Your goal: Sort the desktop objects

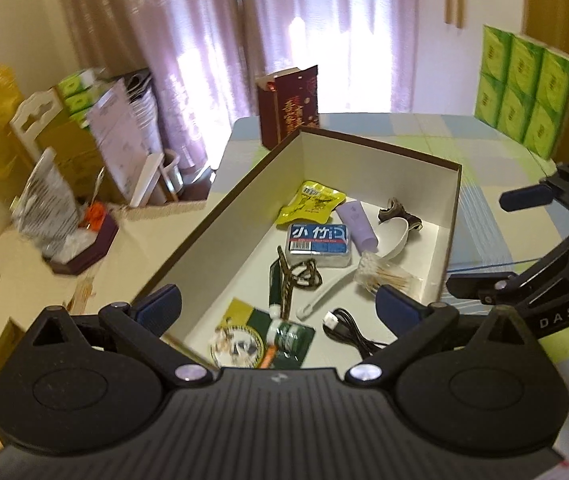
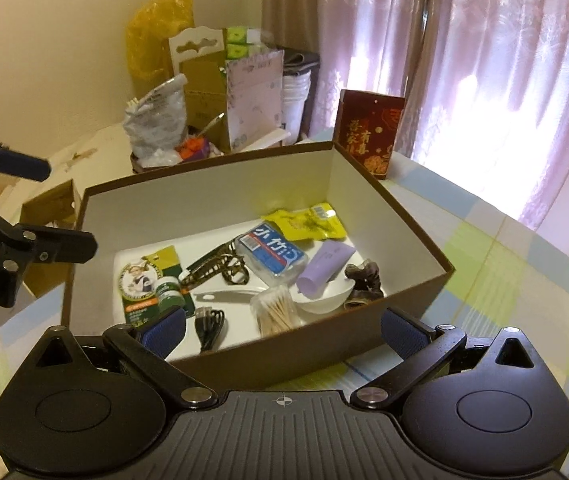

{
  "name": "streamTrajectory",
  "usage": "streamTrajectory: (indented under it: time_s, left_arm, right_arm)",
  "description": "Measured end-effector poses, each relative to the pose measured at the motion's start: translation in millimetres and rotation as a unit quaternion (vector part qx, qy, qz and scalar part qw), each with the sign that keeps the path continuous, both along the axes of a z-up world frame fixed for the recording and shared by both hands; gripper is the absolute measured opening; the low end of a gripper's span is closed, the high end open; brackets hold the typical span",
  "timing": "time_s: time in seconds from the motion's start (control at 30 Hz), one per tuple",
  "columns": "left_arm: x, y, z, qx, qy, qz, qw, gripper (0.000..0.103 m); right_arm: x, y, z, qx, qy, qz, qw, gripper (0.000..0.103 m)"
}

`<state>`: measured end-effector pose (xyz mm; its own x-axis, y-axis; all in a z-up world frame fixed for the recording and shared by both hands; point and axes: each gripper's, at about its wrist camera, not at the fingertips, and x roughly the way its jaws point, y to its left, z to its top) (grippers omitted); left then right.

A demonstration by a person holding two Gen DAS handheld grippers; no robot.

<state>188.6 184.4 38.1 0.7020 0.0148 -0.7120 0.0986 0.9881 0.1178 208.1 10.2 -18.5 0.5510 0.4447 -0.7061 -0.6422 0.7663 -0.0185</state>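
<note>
A brown box with a white inside sits on the checked tablecloth. It holds a yellow snack packet, a blue tissue pack, a purple tube, a white spoon, cotton swabs, a black cable and a green bottle on a card. My left gripper hangs open over the box's near-left end. My right gripper stands open at the box's other side. Neither holds anything.
A dark red gift box stands behind the box. Green tissue packs are stacked at the table's far right. Bags, cartons and a small tray crowd the cream table beside it.
</note>
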Motion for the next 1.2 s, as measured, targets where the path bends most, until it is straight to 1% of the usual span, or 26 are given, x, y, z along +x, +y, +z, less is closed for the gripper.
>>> streamTrajectory:
  time_s: [0.1, 0.17, 0.3, 0.47, 0.9, 1.2]
  left_arm:
    - [-17, -5, 4, -0.013, 0.004, 0.025, 0.9996, 0.102]
    - [-26, -10, 7, -0.020, 0.005, 0.035, 0.9992, 0.102]
    - [-47, -23, 13, -0.029, 0.003, 0.048, 0.9984, 0.102]
    - [-67, -44, 15, -0.033, 0.003, 0.059, 0.9977, 0.102]
    - [-102, -88, -1, -0.038, 0.022, 0.087, 0.9952, 0.102]
    - [-125, -112, 0, -0.033, 0.019, 0.100, 0.9943, 0.102]
  right_arm:
    - [-12, -11, 6, 0.006, -0.008, 0.001, 1.000, 0.101]
    - [-19, -19, 10, 0.014, -0.014, -0.010, 1.000, 0.101]
    - [-31, -36, 18, 0.038, -0.018, -0.026, 0.999, 0.101]
    - [-46, -51, 25, 0.050, -0.019, -0.023, 0.998, 0.101]
    - [-81, -93, 24, 0.053, -0.015, -0.007, 0.998, 0.101]
    - [-94, -113, 22, 0.056, -0.011, 0.006, 0.998, 0.101]
